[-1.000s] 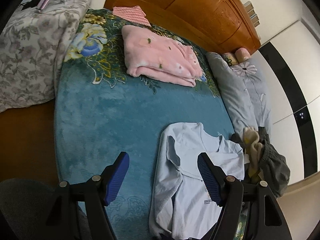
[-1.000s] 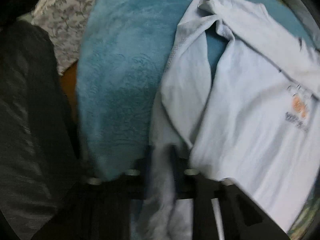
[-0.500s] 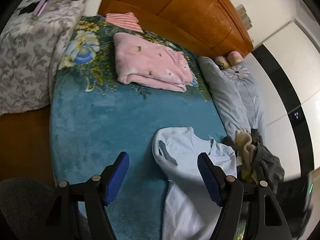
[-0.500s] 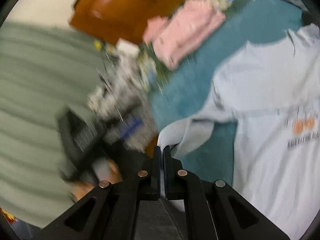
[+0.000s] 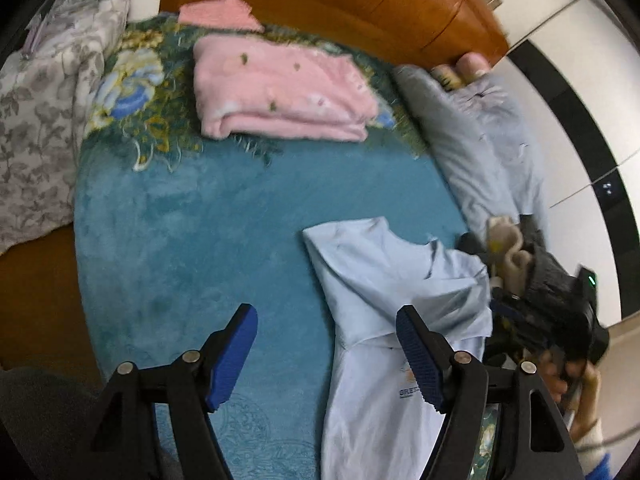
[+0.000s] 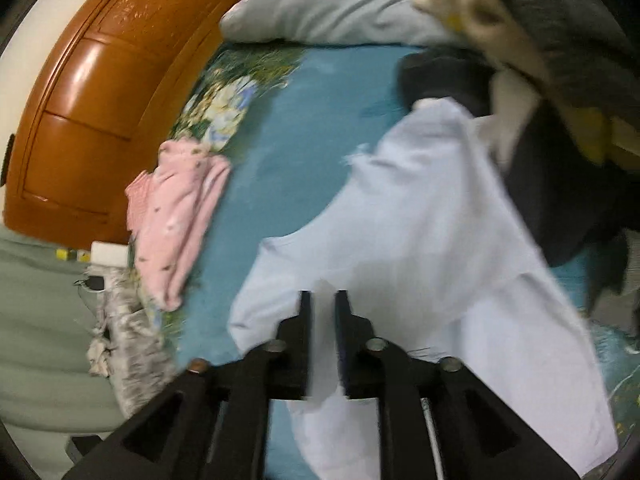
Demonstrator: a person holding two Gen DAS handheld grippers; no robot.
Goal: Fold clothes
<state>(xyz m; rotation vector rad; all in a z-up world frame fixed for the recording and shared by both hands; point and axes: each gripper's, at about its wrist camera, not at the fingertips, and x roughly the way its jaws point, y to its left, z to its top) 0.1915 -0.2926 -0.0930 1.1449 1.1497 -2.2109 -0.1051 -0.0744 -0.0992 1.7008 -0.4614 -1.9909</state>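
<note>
A pale blue T-shirt (image 5: 380,272) with a small chest print lies on the teal blanket (image 5: 180,240), its left sleeve folded across the chest. My left gripper (image 5: 324,312) hovers open over the shirt's left edge, blue pads wide apart with nothing between them. In the right wrist view the shirt (image 6: 420,220) fills the middle. My right gripper (image 6: 323,296) is just above it and its jaws are opening. Pale cloth shows in the narrow gap, and the pads do not seem to press it. The left wrist view also catches the right gripper (image 5: 560,312) and the hand (image 5: 568,372) that holds it.
A folded pink garment (image 5: 280,92) lies near the wooden headboard (image 5: 360,0). A heap of dark and beige clothes (image 5: 516,252) sits right of the shirt's collar. A grey pillow (image 5: 480,140) lies beyond it. A floral quilt (image 5: 36,120) covers the bed's left side.
The right gripper swung from the shirt's left side over to the right, carrying the sleeve across the body, and its shut jaws have parted. The left gripper drifted slightly, still open.
</note>
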